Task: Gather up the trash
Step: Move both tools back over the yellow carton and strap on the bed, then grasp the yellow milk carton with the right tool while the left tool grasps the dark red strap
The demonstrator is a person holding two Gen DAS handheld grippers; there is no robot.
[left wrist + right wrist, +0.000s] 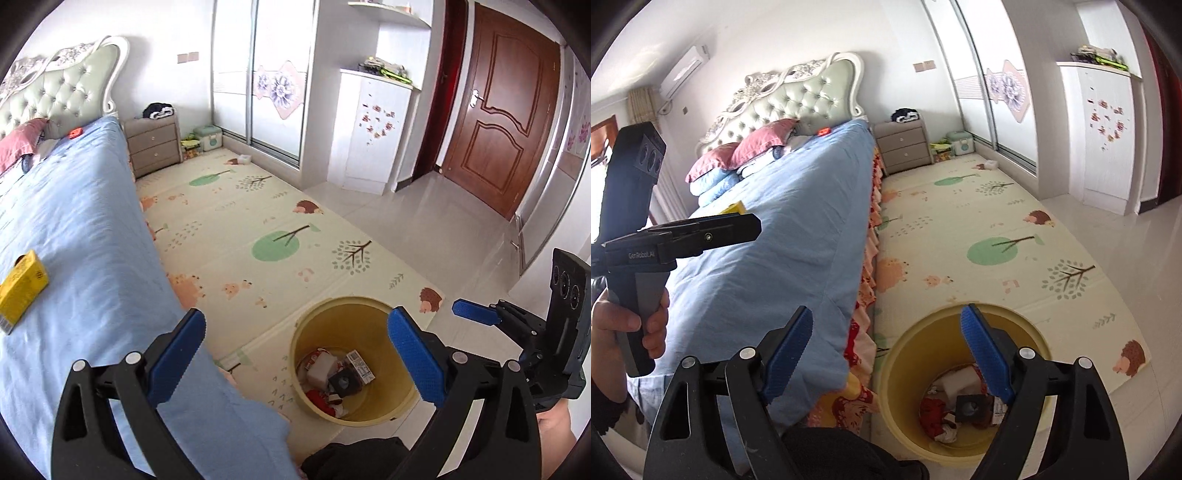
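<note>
I am holding the left gripper [295, 347] wide apart and empty, and the right gripper [888, 349] is gaping empty too. The yellow bin [384, 325], lower centre, is holding discarded wrappers [334, 373]. A yellow box [22, 288] is lying on the blue bed [85, 206] at left.

The left gripper [295, 350] tilts downward, its blue-padded fingers [177, 354] spread wide with nothing between them. The right gripper [886, 358] also angles down, its fingers [982, 350] apart and empty. A hand [628, 325] wraps the left gripper's handle from below.
</note>
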